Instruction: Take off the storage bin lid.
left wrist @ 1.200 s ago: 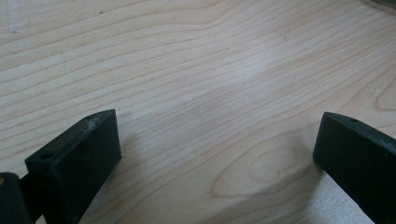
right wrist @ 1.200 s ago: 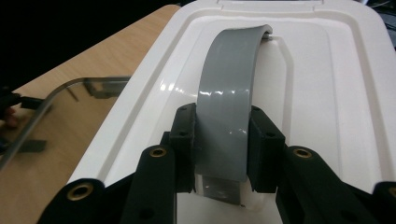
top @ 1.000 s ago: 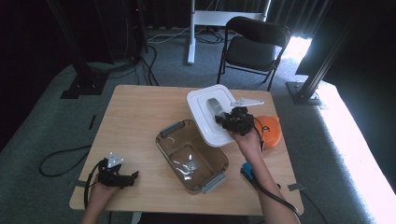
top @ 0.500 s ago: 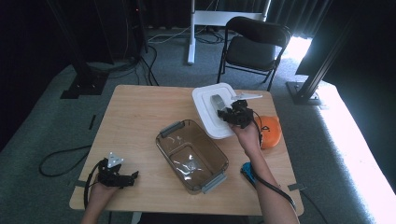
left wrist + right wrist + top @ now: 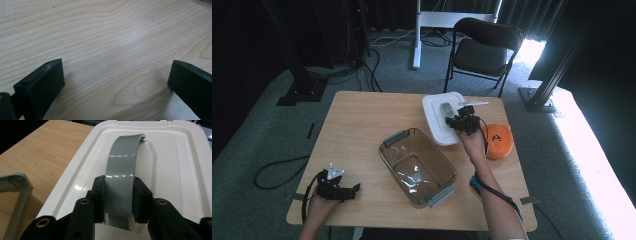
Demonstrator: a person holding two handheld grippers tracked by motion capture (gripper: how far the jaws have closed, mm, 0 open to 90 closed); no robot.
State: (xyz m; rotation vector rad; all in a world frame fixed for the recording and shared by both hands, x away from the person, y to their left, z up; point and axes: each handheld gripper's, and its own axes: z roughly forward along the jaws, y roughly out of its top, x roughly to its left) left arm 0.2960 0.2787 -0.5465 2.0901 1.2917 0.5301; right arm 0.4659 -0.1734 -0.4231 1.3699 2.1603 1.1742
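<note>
The left gripper [image 5: 343, 188] is sitting at the lower left of the high view as before, jaws spread wide over bare wood. The clear container [image 5: 417, 166] is staying put at center. The right gripper [image 5: 117, 202] is clenching the grey handle [image 5: 122, 175] of the white lid [image 5: 436, 120], which has shifted toward the upper right, beside the orange object [image 5: 499, 141]. The wooden table [image 5: 362, 120] is standing on grey carpet, with 1 folding chair [image 5: 484, 47] behind.
</note>
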